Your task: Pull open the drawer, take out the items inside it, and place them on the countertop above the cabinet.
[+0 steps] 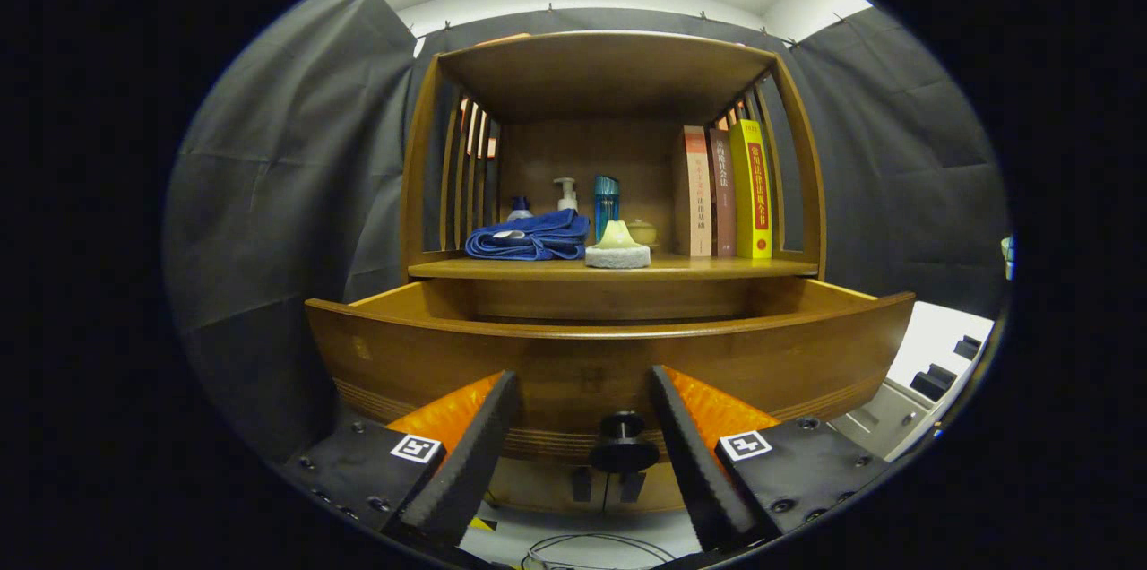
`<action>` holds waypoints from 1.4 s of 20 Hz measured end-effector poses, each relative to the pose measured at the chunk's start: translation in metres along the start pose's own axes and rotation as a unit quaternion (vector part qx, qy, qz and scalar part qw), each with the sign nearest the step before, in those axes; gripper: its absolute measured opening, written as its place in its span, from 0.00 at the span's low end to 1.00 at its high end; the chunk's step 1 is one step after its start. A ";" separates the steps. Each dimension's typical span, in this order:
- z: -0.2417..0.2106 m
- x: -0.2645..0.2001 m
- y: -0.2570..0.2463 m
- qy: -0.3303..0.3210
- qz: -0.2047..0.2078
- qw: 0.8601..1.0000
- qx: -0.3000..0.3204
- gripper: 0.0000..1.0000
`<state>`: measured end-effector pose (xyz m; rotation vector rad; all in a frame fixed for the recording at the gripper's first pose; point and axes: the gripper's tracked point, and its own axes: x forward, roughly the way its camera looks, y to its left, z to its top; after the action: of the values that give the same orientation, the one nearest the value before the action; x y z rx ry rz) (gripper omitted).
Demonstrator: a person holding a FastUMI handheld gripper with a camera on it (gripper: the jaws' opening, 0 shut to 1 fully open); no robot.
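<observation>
Claw [587, 453] is released, fingers spread wide, nothing pressed between them — the black drawer knob [620, 444] sits in the gap, nearer the right finger, touching neither. Drawer [609, 355] of the wooden cabinet [609, 68] is pulled out toward the claw; its curved front fills the space just ahead of the fingers, and the inside can't be seen from this low angle. Above it, on the counter [699, 267]: folded blue towel [530, 237] at left, a pale green piece on a white sponge-like pad [617, 249] at the middle front, pump bottle [565, 194], teal bottle [606, 202] and a small jar [642, 232] behind, 3 upright books [726, 192] at right — red, brown, yellow. Cable [591, 548] lies on the floor below the fingers.
</observation>
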<state>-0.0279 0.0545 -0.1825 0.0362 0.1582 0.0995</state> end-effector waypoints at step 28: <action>-0.011 0.038 -0.017 0.048 -0.033 0.998 -0.021 0.98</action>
<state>0.0091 0.0422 -0.1995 -0.0167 0.2525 0.0392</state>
